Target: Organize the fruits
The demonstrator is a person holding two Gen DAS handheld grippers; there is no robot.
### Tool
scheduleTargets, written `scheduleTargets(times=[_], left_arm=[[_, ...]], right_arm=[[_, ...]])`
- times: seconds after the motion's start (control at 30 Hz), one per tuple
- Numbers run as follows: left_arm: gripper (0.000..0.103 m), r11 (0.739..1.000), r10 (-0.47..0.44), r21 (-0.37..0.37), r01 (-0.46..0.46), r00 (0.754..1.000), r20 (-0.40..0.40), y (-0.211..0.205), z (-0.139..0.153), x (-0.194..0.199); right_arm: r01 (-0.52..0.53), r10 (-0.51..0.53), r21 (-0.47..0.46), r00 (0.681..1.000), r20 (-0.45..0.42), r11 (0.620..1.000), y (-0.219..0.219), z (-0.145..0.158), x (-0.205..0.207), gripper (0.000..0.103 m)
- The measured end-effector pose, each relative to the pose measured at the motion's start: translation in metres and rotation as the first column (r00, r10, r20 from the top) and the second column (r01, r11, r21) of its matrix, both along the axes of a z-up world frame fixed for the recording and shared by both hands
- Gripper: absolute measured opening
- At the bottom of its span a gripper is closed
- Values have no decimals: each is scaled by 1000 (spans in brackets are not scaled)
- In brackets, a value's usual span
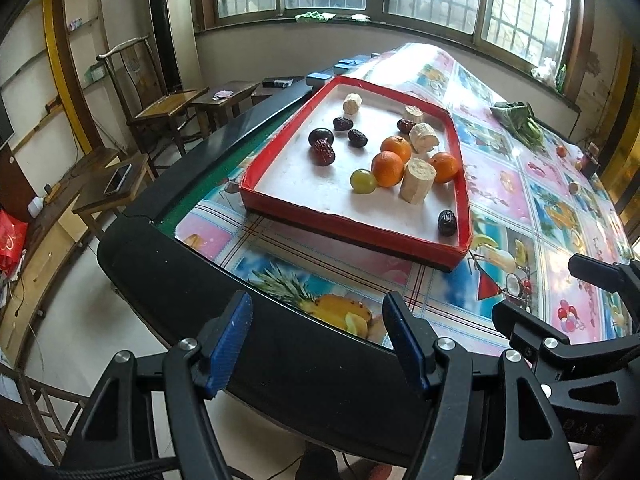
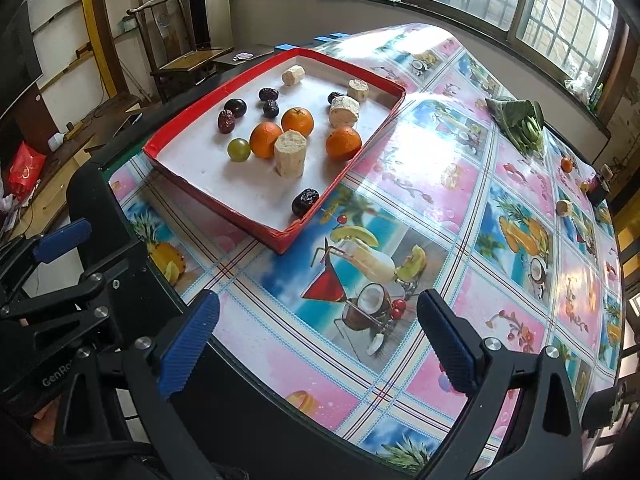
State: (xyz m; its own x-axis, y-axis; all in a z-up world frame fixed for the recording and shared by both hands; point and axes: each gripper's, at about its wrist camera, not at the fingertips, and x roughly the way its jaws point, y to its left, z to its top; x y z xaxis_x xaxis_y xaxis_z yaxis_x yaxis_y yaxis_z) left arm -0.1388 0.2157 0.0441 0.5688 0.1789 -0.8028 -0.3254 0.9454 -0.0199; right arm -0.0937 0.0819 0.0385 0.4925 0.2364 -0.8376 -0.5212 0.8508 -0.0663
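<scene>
A red-rimmed tray [image 1: 352,236] [image 2: 224,204] with a white floor lies on the patterned table. In it sit three oranges [image 1: 387,168] [image 2: 266,139], a green grape [image 1: 362,180] [image 2: 239,149], several dark dates [image 1: 323,152] [image 2: 305,201] and several pale sugarcane chunks [image 1: 417,179] [image 2: 290,153]. My left gripper [image 1: 320,340] hangs open at the table's near edge, short of the tray, with nothing between its blue pads. My right gripper [image 2: 316,338] is open too, over the tablecloth to the right of the tray's near corner.
A small orange [image 2: 566,164], a pale chunk [image 2: 564,207] and another small fruit [image 2: 584,187] lie at the table's far right. Green leafy vegetables [image 1: 520,120] [image 2: 520,122] rest beyond the tray. Wooden chairs [image 1: 168,108] and low tables stand left of the table.
</scene>
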Motion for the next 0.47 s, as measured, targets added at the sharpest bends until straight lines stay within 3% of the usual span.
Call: scheduleTargets(times=[0.3, 0.47], left_arm=[[70, 1000, -1, 3, 1, 1000, 20, 0, 2, 2], [71, 999, -6, -33, 6, 1000, 9, 1, 1, 3]], right_arm=[[1, -1, -4, 1000, -2, 1000, 0, 0, 1, 99], [6, -6, 2, 1000, -7, 1000, -2, 0, 3, 99]])
